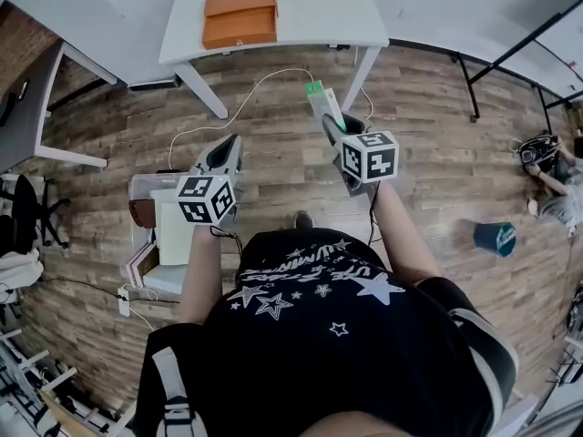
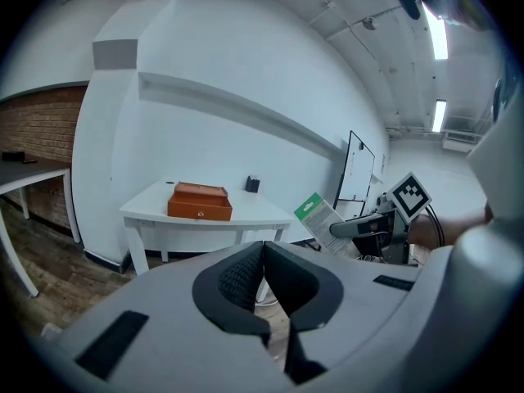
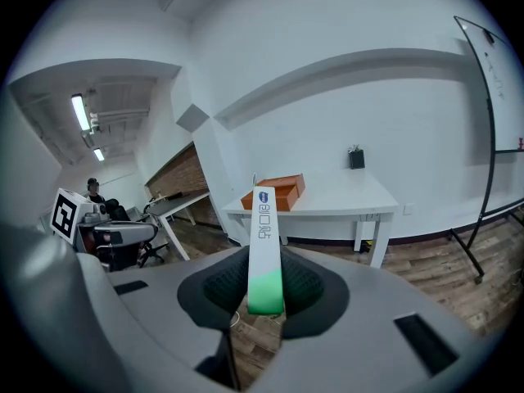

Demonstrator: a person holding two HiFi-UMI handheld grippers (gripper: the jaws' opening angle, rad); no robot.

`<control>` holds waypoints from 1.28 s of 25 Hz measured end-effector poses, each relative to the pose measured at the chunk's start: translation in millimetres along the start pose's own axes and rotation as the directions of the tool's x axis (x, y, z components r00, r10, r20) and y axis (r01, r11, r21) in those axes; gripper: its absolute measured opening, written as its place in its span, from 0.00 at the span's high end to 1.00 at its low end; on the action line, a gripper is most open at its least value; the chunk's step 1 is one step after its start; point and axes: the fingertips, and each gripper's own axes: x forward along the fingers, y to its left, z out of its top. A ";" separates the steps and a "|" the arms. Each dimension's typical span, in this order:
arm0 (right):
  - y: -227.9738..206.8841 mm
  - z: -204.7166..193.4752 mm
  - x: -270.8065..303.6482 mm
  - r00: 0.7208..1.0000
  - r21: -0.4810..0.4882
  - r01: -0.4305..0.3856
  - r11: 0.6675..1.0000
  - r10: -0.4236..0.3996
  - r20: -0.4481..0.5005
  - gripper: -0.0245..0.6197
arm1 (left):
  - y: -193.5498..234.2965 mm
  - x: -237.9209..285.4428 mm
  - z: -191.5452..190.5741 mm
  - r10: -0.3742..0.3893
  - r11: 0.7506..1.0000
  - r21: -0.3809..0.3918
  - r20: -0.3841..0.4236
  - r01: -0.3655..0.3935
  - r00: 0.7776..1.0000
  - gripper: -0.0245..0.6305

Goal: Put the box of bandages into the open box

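Note:
My right gripper (image 1: 333, 121) is shut on the box of bandages (image 1: 322, 101), a slim white and green carton (image 3: 264, 244) that stands upright between the pads and points toward the table. The orange open box (image 1: 240, 14) lies on the white table (image 1: 310, 12) ahead; it shows small in the left gripper view (image 2: 199, 202) and behind the carton in the right gripper view (image 3: 278, 192). My left gripper (image 1: 224, 152) is shut with nothing in it, its pads (image 2: 246, 278) pressed together. From the left gripper view the held carton (image 2: 321, 218) and the right gripper (image 2: 360, 226) appear at right.
A small dark holder (image 2: 252, 184) stands on the table's far side. A white cable (image 1: 239, 107) runs over the wooden floor. A low cart with papers (image 1: 157, 235) is at my left, a grey desk (image 1: 27, 89) farther left, a whiteboard frame (image 3: 490, 137) at right.

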 end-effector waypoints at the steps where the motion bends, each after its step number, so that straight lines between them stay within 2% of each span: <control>1: -3.3 2.2 3.9 1.000 0.000 -0.005 1.000 0.005 -0.001 0.79 | 1.0 4.8 1.1 0.004 1.000 -0.003 -0.002 -0.004 1.000 0.93; 14: -10.6 7.0 55.7 0.998 0.022 -0.048 0.999 0.048 -0.040 0.79 | 38.3 33.5 6.6 0.033 0.999 -0.033 -0.017 -0.034 0.999 0.93; 22: -27.4 40.1 103.4 0.998 0.003 -0.025 1.000 0.025 -0.053 0.79 | 86.8 81.0 35.4 0.017 0.999 -0.044 0.004 -0.017 1.000 0.93; 32: -46.4 102.5 207.6 0.998 -0.005 0.004 1.000 -0.004 -0.064 0.79 | 177.6 159.6 79.6 -0.023 0.998 -0.052 -0.010 0.023 1.000 0.93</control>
